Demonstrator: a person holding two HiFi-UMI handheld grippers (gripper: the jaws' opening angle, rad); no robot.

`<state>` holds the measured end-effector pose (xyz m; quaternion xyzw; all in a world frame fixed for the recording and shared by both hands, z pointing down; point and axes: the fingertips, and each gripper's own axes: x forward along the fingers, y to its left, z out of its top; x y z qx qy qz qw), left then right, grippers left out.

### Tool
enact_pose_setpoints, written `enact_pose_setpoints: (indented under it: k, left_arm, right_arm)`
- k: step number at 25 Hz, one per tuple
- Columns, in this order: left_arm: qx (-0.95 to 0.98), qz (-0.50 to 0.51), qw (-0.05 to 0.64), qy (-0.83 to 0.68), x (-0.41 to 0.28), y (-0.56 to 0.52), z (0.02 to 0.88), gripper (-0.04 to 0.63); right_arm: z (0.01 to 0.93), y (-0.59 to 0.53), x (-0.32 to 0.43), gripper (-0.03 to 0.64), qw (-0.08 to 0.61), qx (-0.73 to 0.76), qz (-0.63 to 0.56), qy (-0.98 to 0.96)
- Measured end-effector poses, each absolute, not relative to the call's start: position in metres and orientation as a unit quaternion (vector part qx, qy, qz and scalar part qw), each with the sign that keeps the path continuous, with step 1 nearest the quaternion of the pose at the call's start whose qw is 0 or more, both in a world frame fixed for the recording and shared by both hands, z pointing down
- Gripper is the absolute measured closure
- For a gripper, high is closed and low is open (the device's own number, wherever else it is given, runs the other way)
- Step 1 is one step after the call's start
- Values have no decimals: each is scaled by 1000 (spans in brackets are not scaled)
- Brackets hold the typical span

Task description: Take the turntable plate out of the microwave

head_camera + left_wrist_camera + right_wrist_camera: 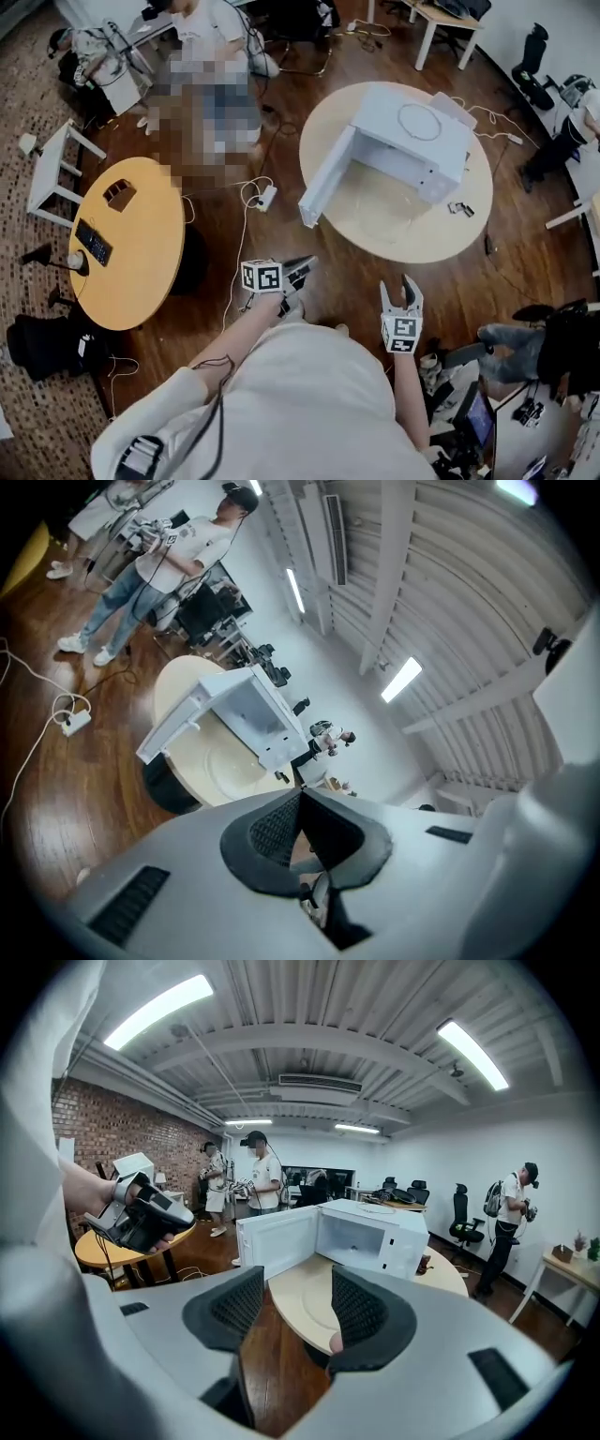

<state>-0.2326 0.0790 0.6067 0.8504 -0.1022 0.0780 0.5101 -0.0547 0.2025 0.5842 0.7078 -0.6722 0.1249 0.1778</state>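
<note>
Standing on the pale round surface point(375, 225): a white microwave point(412, 141), with its door point(323, 183) swung wide open.
Microwave cavity point(361, 1239): seen pale and lit from the right gripper view; what lies inside cannot be made out.
Turntable plate: its place cannot be told for certain. A thin circular outline point(419, 122) is seen on the microwave's top, and it cannot be told whether that is the plate.
Left gripper point(302, 270): held well apart from the microwave, over the wooden floor point(352, 281) on the door's side. Its fingers point(272, 832) are pressed together, with nothing between them.
Right gripper point(401, 292): held well apart from the microwave, off the surface's near rim. Its fingers point(232, 1312) are spread and nothing is pinched; only floor and the surface's rim are seen through the gap.
Small dark object point(460, 208): laid on the surface near the microwave, on the side away from the door.
Power strip point(266, 197): on the floor near the door's free edge.
Orange round surface point(141, 272): well apart from the microwave, on the door's side.
</note>
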Motion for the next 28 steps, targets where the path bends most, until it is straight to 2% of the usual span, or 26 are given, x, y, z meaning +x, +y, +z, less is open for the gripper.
enact_pose_setpoints:
  k: [5, 17, 23, 28]
  left_arm:
    - [851, 78, 500, -138, -237, 68, 616, 586]
    - [872, 70, 455, -166, -244, 63, 606, 586]
    - [873, 67, 451, -174, -265, 63, 605, 586]
    - [881, 82, 433, -171, -266, 63, 602, 586]
  right_arm:
    - [580, 192, -50, 383, 155, 701, 122, -685]
    - [604, 168, -9, 383, 105, 722, 218, -648]
    - [599, 142, -25, 383, 56, 696, 255, -669]
    - [614, 127, -31, 383, 56, 689, 268, -671]
